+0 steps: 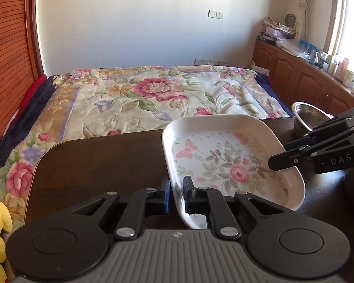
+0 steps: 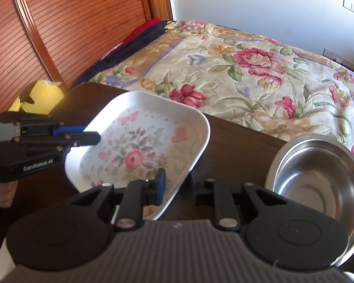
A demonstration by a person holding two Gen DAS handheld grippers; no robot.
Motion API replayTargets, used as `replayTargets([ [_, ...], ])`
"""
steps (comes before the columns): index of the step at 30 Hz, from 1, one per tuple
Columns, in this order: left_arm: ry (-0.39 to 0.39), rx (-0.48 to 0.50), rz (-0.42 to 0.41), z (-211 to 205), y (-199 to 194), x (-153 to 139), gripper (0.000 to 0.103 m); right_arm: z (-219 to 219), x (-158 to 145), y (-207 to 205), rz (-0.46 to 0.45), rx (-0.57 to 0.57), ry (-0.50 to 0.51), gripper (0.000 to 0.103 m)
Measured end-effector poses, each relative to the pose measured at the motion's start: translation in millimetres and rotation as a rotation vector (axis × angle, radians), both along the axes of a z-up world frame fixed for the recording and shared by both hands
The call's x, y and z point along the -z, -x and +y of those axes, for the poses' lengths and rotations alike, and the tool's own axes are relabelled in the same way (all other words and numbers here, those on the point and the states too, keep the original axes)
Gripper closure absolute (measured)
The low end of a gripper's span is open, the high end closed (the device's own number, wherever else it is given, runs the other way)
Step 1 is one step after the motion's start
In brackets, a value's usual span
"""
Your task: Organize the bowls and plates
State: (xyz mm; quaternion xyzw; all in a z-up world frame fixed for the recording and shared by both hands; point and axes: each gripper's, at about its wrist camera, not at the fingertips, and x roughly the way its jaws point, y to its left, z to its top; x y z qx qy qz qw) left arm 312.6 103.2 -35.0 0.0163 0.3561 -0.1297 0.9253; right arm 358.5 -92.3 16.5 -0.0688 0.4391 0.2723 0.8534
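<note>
- White rounded-square plate with a pink rose and butterfly print (image 1: 226, 155) sat on the dark brown tabletop (image 1: 101, 162), tilted, its far edge raised.
- Left gripper (image 1: 176, 194): fingers clamped on the plate's near-left rim, one pad inside, one outside.
- Right gripper (image 2: 177, 186): fingers straddled the near-right rim. The left pad sat over the plate's inside face, the right one outside in shadow. A gap showed, so I read it as not clamped.
- Round stainless steel bowl (image 2: 318, 176) stood on the tabletop just right of the plate, apart from it and untouched.
- Handling, my judgement: the plate looked stiff, light and glossy, probably melamine or ceramic, so slippery at the rim and liable to chip if dropped.
- The raised rim was the only real hold. Opposite sides should keep it level.
- Bed with a floral quilt (image 1: 153, 94) lay beyond the tabletop edge.
</note>
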Motion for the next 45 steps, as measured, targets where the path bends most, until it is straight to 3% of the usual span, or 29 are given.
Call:
replayTargets([
  [26, -0.033, 0.015, -0.06, -19, 65, -41, 0.09, -22, -29, 50, -0.076, 0.001, -0.001, 0.081],
  [45, -0.07, 0.026, -0.054, -30, 122, -46, 0.09, -32, -36, 100, -0.099, -0.021, 0.001, 0.081],
])
